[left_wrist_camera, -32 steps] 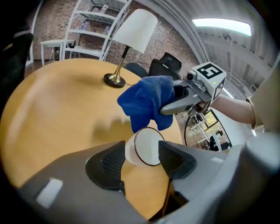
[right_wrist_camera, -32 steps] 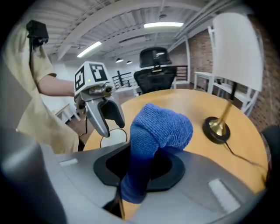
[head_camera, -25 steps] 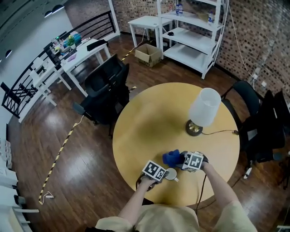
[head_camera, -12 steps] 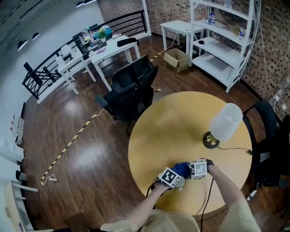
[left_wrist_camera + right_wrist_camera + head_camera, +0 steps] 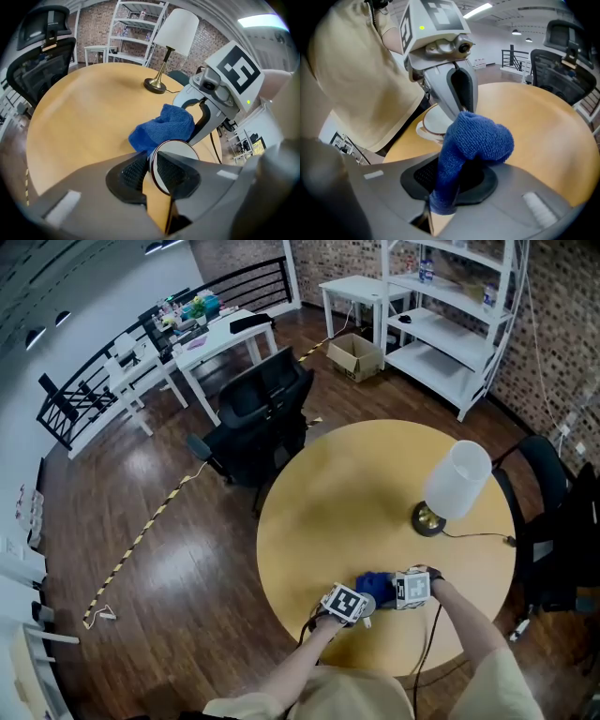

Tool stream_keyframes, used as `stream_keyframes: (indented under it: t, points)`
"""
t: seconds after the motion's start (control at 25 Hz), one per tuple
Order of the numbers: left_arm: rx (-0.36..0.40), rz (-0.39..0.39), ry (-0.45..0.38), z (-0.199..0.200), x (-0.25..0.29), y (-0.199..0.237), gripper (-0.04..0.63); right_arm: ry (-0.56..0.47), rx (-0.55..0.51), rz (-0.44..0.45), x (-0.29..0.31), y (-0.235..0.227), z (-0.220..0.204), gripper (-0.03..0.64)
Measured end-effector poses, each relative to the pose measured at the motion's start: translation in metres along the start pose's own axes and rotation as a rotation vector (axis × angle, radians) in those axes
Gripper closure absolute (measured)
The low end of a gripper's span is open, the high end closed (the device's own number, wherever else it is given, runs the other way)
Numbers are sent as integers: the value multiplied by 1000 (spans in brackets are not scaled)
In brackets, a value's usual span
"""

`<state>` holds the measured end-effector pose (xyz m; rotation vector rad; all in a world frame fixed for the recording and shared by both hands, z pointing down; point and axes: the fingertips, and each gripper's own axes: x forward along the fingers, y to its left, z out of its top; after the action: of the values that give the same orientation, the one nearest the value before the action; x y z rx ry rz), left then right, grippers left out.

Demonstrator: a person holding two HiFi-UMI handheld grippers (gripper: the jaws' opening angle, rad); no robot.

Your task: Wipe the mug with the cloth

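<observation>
Blue cloth [image 5: 474,139] — right claw [image 5: 452,180] clamps it, seemingly tight

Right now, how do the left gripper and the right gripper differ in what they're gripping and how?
The left gripper pinches the white mug by its thin rim; the right gripper clamps the blue cloth. The left gripper's jaws have just been closing and stand nearly together on that rim; the right gripper's hold a thick fold that bulges above them. Both are shut on something, facing each other above the round table.
</observation>
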<state>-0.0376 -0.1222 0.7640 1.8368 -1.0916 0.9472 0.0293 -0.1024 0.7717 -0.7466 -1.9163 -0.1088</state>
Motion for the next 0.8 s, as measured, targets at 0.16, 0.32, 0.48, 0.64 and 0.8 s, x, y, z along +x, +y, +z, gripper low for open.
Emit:
stream_keyframes:
  t: [0.16, 0.32, 0.48, 0.64, 0.8]
  points:
    - [-64, -51, -13, -2, 2, -5, 538, -22, 35, -26, 0, 18, 0, 532]
    - [-106, -43, -19, -3, 0, 0, 542, -53, 52, -37, 6, 38, 1, 532]
    - [-148, -38, -34, -4, -1, 4, 554, -48, 9, -47, 17, 60, 13, 532]
    - [-122, -44, -21, -4, -1, -1, 549, -23, -2, -98, 23, 64, 15, 532]
    - [-111, -41, 5, -10, -1, -3, 552, -28, 68, -155, 26, 60, 8, 532]
